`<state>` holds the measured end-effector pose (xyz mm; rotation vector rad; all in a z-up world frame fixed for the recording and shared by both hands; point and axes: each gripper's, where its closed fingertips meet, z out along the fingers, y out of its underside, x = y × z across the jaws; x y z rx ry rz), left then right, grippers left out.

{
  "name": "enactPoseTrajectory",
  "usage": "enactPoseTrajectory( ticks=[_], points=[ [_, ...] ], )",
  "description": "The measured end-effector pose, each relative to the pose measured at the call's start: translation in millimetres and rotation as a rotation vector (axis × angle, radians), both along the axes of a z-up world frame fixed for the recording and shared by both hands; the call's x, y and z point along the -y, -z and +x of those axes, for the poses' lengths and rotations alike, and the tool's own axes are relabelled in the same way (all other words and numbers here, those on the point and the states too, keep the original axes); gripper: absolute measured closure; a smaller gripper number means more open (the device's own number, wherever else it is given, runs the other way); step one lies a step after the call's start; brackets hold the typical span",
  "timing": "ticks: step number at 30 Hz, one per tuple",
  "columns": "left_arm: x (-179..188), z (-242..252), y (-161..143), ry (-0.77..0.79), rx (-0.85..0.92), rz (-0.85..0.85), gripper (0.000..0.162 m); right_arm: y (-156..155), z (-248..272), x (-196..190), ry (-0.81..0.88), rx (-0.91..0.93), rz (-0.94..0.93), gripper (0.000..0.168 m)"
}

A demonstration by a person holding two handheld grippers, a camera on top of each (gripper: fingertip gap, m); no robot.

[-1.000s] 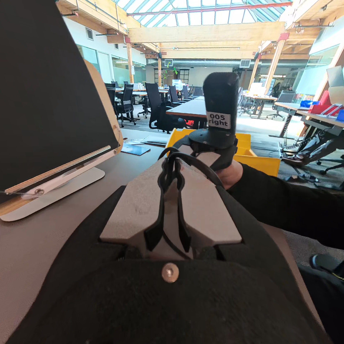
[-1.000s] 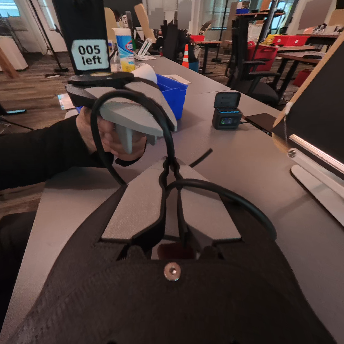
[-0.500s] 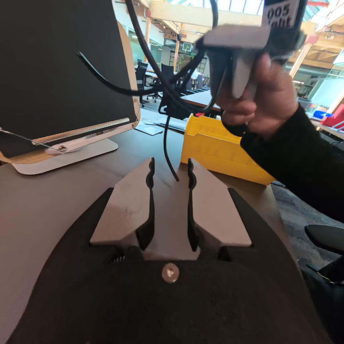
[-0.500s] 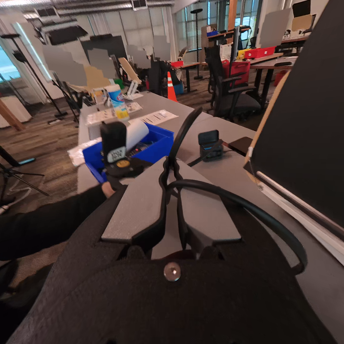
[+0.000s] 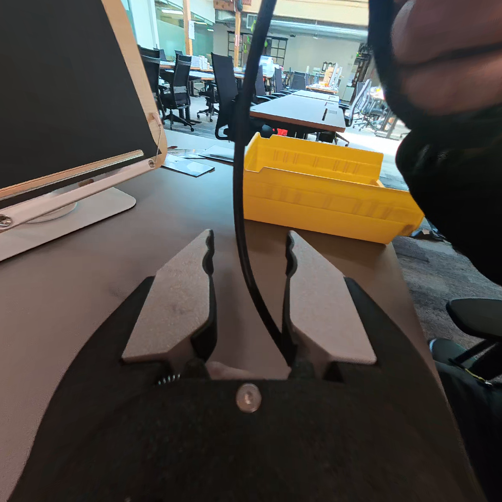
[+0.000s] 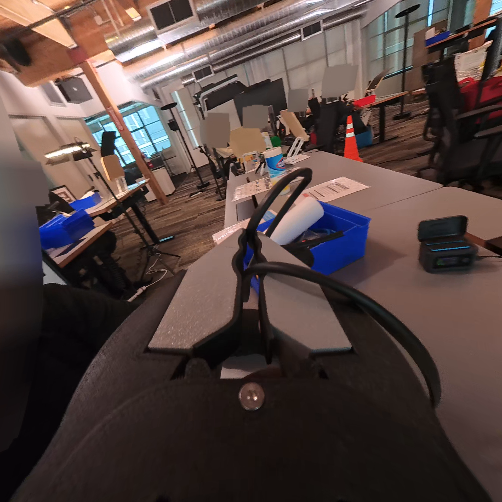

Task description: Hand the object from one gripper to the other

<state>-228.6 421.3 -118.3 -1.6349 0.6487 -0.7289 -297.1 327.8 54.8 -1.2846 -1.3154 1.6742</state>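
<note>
Right claw clenched on black cable, frame centre. Left claw released, cable dangling between its fingers.

Open-plan office: long desks and black chairs under exposed ducts, wood-plank floor, bright windows.

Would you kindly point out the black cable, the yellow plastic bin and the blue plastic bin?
black cable (image 5: 237, 190): left wrist view, on its hanging middle stretch.
yellow plastic bin (image 5: 326, 214): left wrist view, on its near side wall.
blue plastic bin (image 6: 339, 252): right wrist view, on its front wall.
</note>
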Motion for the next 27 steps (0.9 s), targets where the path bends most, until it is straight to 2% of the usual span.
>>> enactPoseTrajectory(
  ticks=[3,6,11,15,17,22,25,27],
  points=[
    [-1.1,-2.6,-3.5,-0.026,-0.023,0.049,0.136,7.2,-3.4,6.9,-0.004,0.03,0.028,0.168],
    [1.3,-7.1,-11.2,-0.012,0.026,0.055,0.159,12.0,-0.9,6.4,-0.002,0.048,0.037,0.168],
    [-6.2,-29.1,-23.0,-0.106,0.023,0.113,0.159,26.6,15.8,-17.3,0.096,0.089,0.092,0.168],
    [-11.2,-54.6,-43.6,-0.229,0.072,0.197,0.159,62.3,39.5,-87.2,0.423,0.251,0.234,0.168],
    [-12.8,-60.5,-43.3,-0.273,0.001,0.24,0.159,73.3,51.9,-116.2,0.562,0.301,0.307,0.168],
    [-11.5,-42.3,-25.4,-0.247,-0.212,0.299,0.159,90.4,63.5,-149.0,0.739,0.415,0.445,0.168],
    [-9.4,-34.3,-29.2,-0.269,-0.267,0.383,0.159,114.4,64.0,-155.7,0.763,0.556,0.573,0.168],
    [-3.6,-26.1,-35.5,-0.24,-0.229,0.412,0.16,123.9,52.5,-143.4,0.68,0.524,0.523,0.168]
  ],
)
